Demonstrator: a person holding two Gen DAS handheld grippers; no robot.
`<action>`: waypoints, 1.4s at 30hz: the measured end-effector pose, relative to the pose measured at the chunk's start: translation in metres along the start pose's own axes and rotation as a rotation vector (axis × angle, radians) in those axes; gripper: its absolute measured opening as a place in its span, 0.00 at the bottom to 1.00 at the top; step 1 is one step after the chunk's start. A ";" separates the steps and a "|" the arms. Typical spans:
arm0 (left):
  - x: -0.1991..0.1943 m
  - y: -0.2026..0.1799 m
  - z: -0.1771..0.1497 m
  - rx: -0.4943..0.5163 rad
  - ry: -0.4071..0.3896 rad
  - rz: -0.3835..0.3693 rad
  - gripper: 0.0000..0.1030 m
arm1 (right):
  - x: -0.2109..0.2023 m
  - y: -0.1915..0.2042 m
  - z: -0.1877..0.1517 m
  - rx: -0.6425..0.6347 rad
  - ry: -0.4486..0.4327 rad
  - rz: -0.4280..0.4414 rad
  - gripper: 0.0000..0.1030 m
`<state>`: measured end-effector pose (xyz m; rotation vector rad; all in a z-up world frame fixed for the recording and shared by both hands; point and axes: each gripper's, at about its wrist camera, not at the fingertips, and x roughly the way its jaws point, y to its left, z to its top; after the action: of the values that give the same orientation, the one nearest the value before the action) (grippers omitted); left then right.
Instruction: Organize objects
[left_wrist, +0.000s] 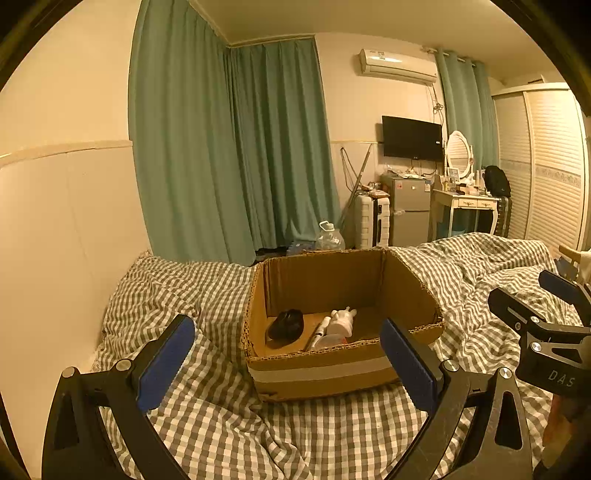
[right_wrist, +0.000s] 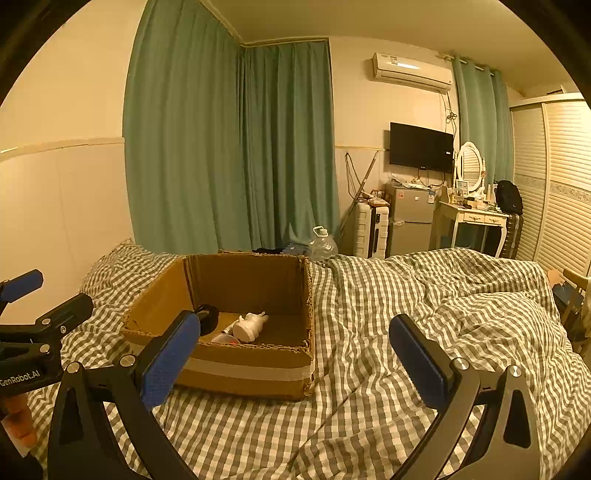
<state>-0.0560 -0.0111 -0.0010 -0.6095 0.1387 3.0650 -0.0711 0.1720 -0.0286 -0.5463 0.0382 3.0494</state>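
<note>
Directly ahead of us sits an open cardboard box (left_wrist: 343, 365) on the grey-checked duvet (left_wrist: 207, 417), a pale tape band across its near wall. Inside it we see a black rounded object (left_wrist: 286, 325) toward the left, a white figurine (left_wrist: 341, 321) lying on its side near the middle, a white tube (left_wrist: 319, 330) between the two, and a clear lidded item (left_wrist: 328, 341) against the near wall, partly hidden by that wall. Beyond the bed we note green curtains (left_wrist: 229, 147), a large clear water jug (left_wrist: 328, 236) on the floor, a white suitcase (left_wrist: 373, 221), a small silver fridge (left_wrist: 408, 210), a wall television (left_wrist: 412, 137), an air conditioner (left_wrist: 397, 66) and a white dressing table (left_wrist: 465, 206) with an oval mirror. Our left gripper (left_wrist: 288, 365) hovers in front of the box with its jaws wide apart, the near box wall showing between the blue pads (left_wrist: 166, 363); nothing is held and we see no contact. Our right gripper (right_wrist: 295, 365) hangs to the right of the box, over rumpled duvet, jaws likewise spread wide and empty; its left pad overlaps the box's near left corner in the right wrist view, so the black object is partly hidden there. Each gripper appears at the edge of the other's view.
</note>
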 end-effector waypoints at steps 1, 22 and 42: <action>0.000 0.000 0.001 0.001 0.000 -0.002 1.00 | 0.000 0.000 0.000 0.000 0.000 0.000 1.00; -0.002 0.000 0.001 0.023 -0.011 -0.014 1.00 | 0.001 0.000 0.000 -0.002 0.006 0.001 1.00; -0.003 0.007 -0.001 -0.009 -0.033 -0.020 1.00 | 0.002 0.004 -0.002 -0.008 0.025 0.012 1.00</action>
<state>-0.0527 -0.0178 -0.0001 -0.5573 0.1184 3.0563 -0.0724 0.1679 -0.0314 -0.5874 0.0299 3.0555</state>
